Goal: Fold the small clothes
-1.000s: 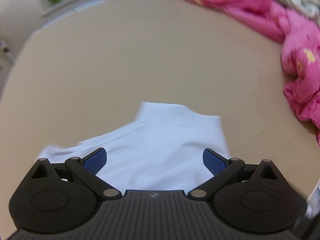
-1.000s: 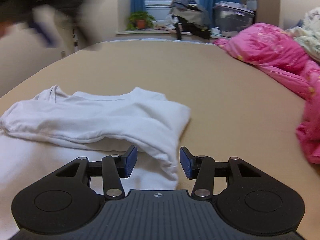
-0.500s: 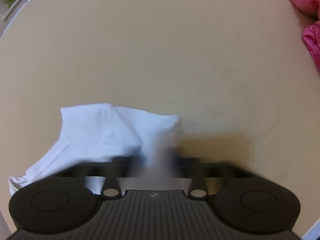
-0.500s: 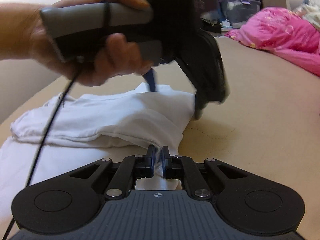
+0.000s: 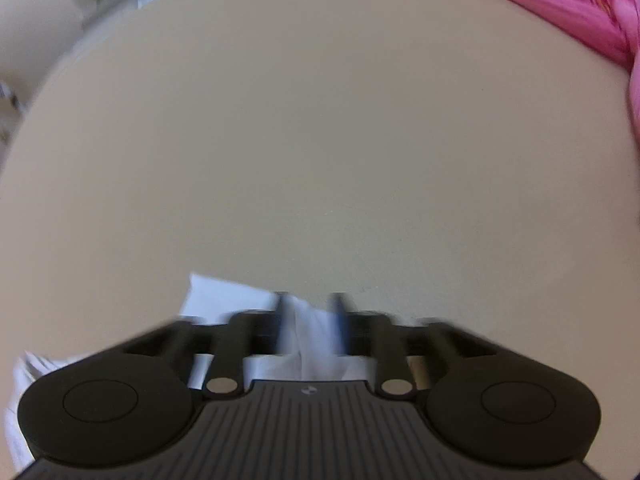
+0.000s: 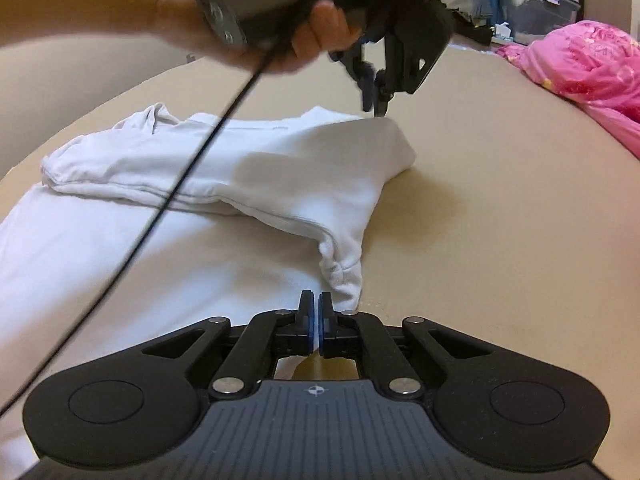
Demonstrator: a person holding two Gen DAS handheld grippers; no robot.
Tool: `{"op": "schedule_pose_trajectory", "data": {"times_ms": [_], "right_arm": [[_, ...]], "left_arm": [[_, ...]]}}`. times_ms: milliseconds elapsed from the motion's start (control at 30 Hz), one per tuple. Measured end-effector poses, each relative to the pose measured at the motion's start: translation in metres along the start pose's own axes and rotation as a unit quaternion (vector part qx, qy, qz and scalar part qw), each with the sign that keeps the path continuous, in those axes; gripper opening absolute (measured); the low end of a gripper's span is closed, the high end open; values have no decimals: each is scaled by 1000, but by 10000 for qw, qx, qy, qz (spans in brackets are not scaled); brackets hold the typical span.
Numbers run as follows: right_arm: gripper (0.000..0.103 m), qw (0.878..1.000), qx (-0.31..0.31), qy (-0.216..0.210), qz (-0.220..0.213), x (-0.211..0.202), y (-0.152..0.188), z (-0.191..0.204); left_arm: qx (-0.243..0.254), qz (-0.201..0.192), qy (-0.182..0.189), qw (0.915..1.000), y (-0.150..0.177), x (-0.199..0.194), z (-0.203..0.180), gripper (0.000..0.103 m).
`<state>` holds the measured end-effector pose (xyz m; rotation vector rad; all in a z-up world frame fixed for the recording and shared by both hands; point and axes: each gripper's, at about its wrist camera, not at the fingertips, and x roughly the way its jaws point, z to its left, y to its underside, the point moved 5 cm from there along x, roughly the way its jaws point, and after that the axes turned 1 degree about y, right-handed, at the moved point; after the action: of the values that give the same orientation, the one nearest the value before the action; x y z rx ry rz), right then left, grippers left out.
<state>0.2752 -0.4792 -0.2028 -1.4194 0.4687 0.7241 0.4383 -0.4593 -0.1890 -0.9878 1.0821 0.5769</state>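
A white garment (image 6: 280,176) lies on the tan surface (image 6: 500,220), its upper part folded over the lower layer. My right gripper (image 6: 318,312) is shut on the garment's near edge, just below the bunched hem. A hand (image 6: 180,8) holds my left gripper (image 6: 374,106) tip-down just above the far corner of the fold. In the blurred left wrist view, the left gripper (image 5: 310,320) has its jaws opening. A strip of the white garment (image 5: 224,300) shows between the fingers, and the pads stand apart from it.
Pink bedding (image 6: 592,64) is heaped along the right side and also shows as pink bedding (image 5: 580,8) in the left wrist view. A black cable (image 6: 180,184) hangs from the left handle across the garment. Storage boxes (image 6: 536,4) stand at the back.
The left gripper came in over the fold, closed on the cloth, and now stands partly apart at the far corner. The right gripper closed from half open onto the near edge.
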Motion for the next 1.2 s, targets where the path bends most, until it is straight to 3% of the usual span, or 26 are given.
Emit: {"op": "schedule_pose_trajectory", "data": {"times_ms": [33, 133, 167, 267, 333, 400, 500, 567, 600, 633, 767, 933, 1000, 1100, 1200], "right_arm": [[6, 9999, 112, -27, -17, -1, -2, -3], [25, 9979, 595, -120, -225, -13, -9, -19], [31, 9964, 770, -129, -333, -20, -9, -23], [33, 9836, 1452, -215, -1045, -39, -21, -36], [33, 9726, 1772, -137, -1501, -40, -28, -39], [33, 9694, 1817, -48, -1648, -30, -32, -34], [31, 9792, 1462, 172, -1397, -6, -31, -19], [29, 9906, 984, 438, -844, 14, -23, -11], [31, 9942, 687, 739, -361, 26, -14, -11], [33, 9945, 644, 800, -214, 31, -8, -12], [43, 9906, 1313, 383, -62, 18, -7, -32], [54, 9905, 1371, 126, 27, 6, 4, -40], [59, 9922, 1233, 147, 63, 3, 5, -42], [62, 9941, 1045, 288, 47, 5, 11, -39], [70, 9950, 811, 569, 90, 4, 13, -28]], "left_arm": [[-180, 33, 163, 9997, 2, -5, 8, 78], [-373, -465, 384, 9975, 18, -36, 37, 90], [-412, -564, 424, 9967, 29, -46, 48, 92], [-394, -711, 374, 9960, 66, -61, 72, 94], [-345, -664, 274, 9968, 93, -63, 83, 94], [-274, -527, 109, 9982, 113, -69, 83, 94], [-285, -279, -140, 9991, 143, -56, 94, 94], [-365, -119, -308, 9988, 161, -46, 98, 94], [-424, -9, -387, 9984, 169, -40, 103, 97], [-562, 8, -385, 9977, 175, -37, 109, 103], [-838, 4, -304, 9960, 187, -38, 129, 103], [-695, 23, -332, 9970, 210, -57, 152, 103], [-714, 196, -611, 9954, 228, -61, 169, 103], [-487, 559, -1322, 9884, 267, -65, 197, 103], [-515, 799, -1551, 9833, 313, -73, 224, 103]]}}
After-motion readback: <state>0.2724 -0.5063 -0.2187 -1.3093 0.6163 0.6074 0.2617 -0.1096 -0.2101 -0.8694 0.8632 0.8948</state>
